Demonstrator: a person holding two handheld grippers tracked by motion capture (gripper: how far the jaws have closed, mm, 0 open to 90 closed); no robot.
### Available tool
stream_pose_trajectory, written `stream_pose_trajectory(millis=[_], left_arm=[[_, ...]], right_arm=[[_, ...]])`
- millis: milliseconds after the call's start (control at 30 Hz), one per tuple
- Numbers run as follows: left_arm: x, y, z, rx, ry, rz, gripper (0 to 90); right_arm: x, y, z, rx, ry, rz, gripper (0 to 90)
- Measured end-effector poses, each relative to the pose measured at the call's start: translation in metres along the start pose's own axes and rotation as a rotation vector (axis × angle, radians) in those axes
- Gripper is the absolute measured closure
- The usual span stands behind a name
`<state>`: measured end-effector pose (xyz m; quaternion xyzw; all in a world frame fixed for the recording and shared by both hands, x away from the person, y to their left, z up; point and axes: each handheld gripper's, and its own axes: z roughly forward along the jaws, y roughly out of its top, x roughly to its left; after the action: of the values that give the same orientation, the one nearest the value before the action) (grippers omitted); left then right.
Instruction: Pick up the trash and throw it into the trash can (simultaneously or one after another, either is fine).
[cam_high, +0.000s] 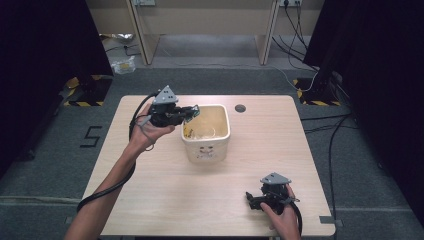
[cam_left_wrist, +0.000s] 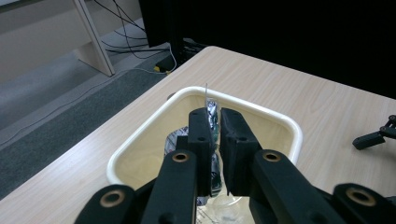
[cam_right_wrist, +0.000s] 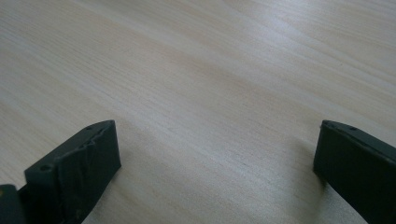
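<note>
A thin foil packet (cam_left_wrist: 212, 116) is pinched between the nearly closed jaws of the left gripper (cam_left_wrist: 215, 135), over the cream tub (cam_high: 223, 140) near the table's (cam_high: 165, 195) far edge. The right gripper (cam_right_wrist: 215, 158) is held wide open, empty, near the front right corner.

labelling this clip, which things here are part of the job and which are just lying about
In use:
- cream square plastic tub
- thin silvery foil packet, pinched by left gripper over the tub

Lying about:
- right gripper, open, idle on the light wooden table
- crumpled clear wrapper on the floor
</note>
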<state>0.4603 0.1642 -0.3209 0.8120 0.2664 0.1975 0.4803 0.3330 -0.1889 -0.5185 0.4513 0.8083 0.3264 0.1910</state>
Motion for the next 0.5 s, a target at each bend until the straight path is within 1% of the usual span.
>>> stream_pose_trajectory(millis=[267, 500], left_arm=[[-0.008, 0.0, 0.015, 0.011, -0.026, 0.003, 82.6], [-0.011, 0.0, 0.026, 0.023, -0.04, -0.003, 82.6]], right_arm=[[0.0, 0.0, 0.0, 0.0, 0.002, -0.003, 0.8], [0.0, 0.0, 0.0, 0.0, 0.002, -0.007, 0.7]])
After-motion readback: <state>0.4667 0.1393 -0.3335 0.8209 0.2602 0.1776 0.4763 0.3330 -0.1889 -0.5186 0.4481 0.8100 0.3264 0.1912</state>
